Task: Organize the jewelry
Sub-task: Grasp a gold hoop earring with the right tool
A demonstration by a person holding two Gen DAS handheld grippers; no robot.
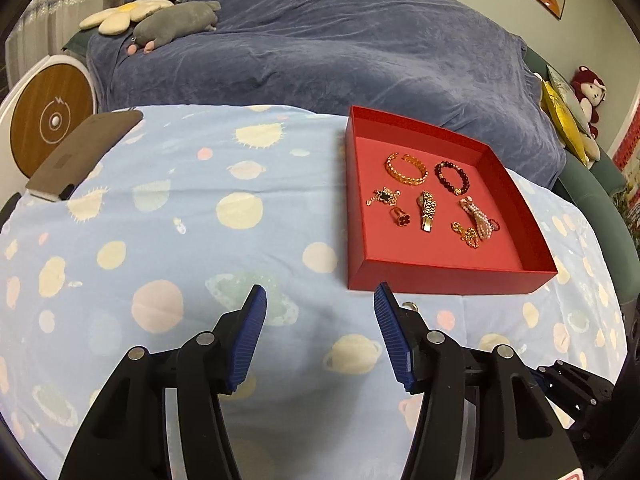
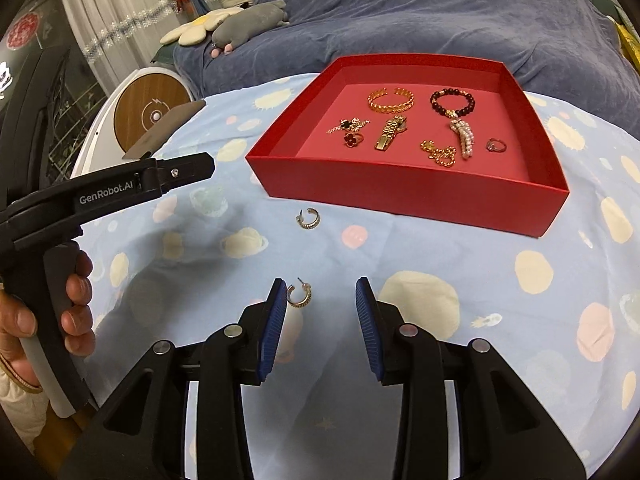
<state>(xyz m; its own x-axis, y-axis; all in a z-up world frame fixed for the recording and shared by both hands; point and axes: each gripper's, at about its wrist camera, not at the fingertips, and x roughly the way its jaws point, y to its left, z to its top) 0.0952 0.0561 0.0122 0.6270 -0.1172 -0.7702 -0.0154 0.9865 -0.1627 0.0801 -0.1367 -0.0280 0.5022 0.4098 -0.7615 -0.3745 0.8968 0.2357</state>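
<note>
1. Right gripper (image 2: 320,292) hangs with jaws spread, a hoop earring (image 2: 299,296) just beside its left finger; centre over it before closing.
2. A second earring (image 2: 308,219) lies further on the desk.
3. Left gripper (image 1: 320,300) is open too, empty.
4. The box (image 2: 420,196) beyond holds the rest.

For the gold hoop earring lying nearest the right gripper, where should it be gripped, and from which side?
Grip the thick curved band of the hoop earring, coming straight down with the open right gripper shifted slightly left. It lies flat on the cloth beside the left fingertip, its thin post pointing up-left; likely too slender to pinch.
</note>
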